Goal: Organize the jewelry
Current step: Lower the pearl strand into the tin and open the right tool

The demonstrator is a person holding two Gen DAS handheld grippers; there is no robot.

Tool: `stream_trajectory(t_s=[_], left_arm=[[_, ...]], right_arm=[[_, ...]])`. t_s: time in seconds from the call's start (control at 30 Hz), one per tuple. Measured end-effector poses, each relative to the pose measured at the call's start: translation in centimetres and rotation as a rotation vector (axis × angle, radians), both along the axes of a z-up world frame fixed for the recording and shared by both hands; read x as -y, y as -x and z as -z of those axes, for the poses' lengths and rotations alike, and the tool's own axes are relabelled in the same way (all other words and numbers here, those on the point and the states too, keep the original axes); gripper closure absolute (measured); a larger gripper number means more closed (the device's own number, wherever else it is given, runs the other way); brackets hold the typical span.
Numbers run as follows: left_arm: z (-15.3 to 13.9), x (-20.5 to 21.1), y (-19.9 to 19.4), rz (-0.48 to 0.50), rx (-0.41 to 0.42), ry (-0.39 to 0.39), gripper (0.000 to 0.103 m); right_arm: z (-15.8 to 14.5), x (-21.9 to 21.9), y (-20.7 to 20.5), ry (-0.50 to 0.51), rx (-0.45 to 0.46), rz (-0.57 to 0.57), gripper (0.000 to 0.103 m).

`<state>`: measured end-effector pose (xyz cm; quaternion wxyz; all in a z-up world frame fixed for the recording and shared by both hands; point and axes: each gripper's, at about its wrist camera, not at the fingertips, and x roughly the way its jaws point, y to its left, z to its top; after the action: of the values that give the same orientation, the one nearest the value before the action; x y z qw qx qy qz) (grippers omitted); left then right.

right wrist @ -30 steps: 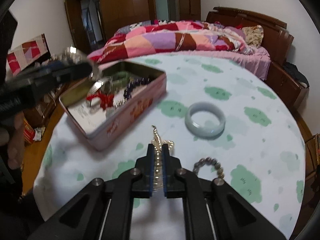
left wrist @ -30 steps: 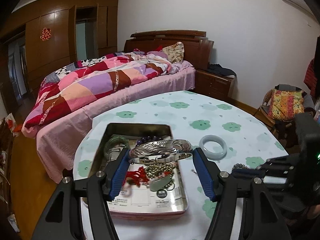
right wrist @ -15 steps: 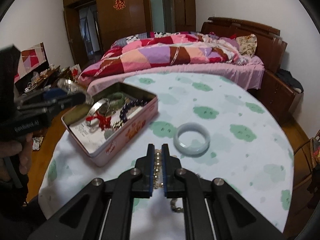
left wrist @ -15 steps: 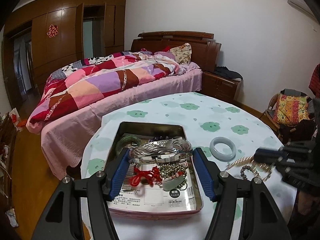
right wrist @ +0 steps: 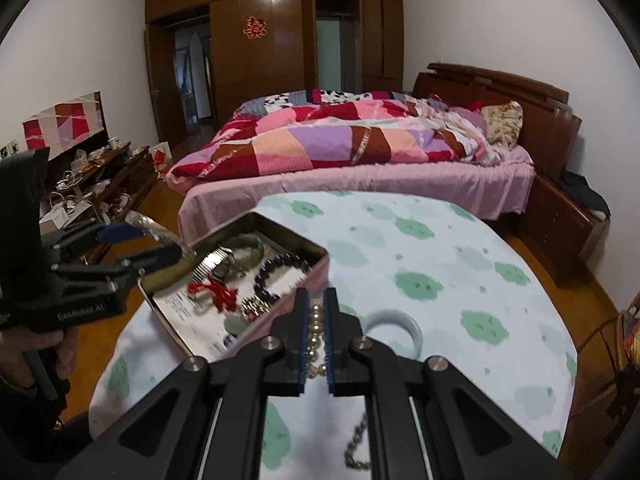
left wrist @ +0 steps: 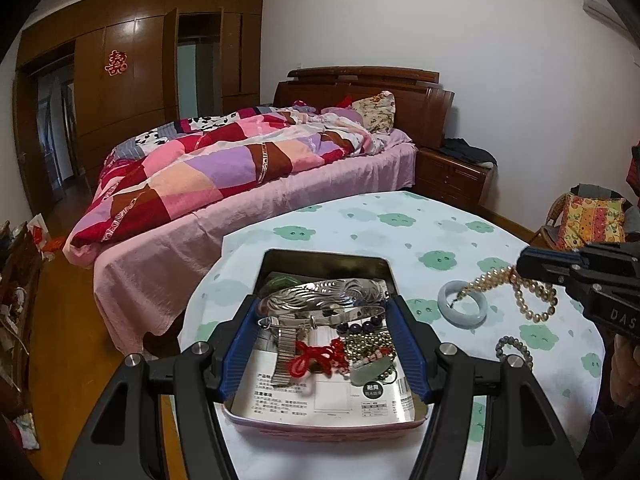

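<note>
My left gripper (left wrist: 324,312) is shut on a wide silver bangle (left wrist: 320,298) and holds it above the open pink tin (left wrist: 320,426), which holds several pieces of jewelry. My right gripper (right wrist: 315,306) is shut on a pearl necklace (right wrist: 316,332), lifted off the table; it hangs in the left wrist view (left wrist: 520,292) right of the tin. A pale jade bangle (left wrist: 462,308) and a grey bead bracelet (left wrist: 514,350) lie on the tablecloth. The left gripper also shows in the right wrist view (right wrist: 160,240) over the tin (right wrist: 256,332).
The round table has a white cloth with green flowers (left wrist: 400,220). A bed with a patchwork quilt (left wrist: 224,168) stands behind it. A chair with a colourful bag (left wrist: 588,224) is at the right; a cluttered low cabinet (right wrist: 92,184) is at the left.
My right gripper has lifted the pearl necklace off the table and carried it toward the tin. My left gripper has risen slightly with the silver bangle.
</note>
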<state>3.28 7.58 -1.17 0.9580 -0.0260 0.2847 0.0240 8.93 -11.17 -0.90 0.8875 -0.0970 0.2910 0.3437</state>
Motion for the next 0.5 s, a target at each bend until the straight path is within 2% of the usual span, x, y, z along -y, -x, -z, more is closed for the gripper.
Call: stream_trajectory(t_s=[0.5], left_arm=[[1.1, -1.2, -0.5, -0.019, -0.034, 0.012, 0.039]], right_arm=[[-0.5, -5.4, -0.2, -0.024, 0.018, -0.095, 0.094]])
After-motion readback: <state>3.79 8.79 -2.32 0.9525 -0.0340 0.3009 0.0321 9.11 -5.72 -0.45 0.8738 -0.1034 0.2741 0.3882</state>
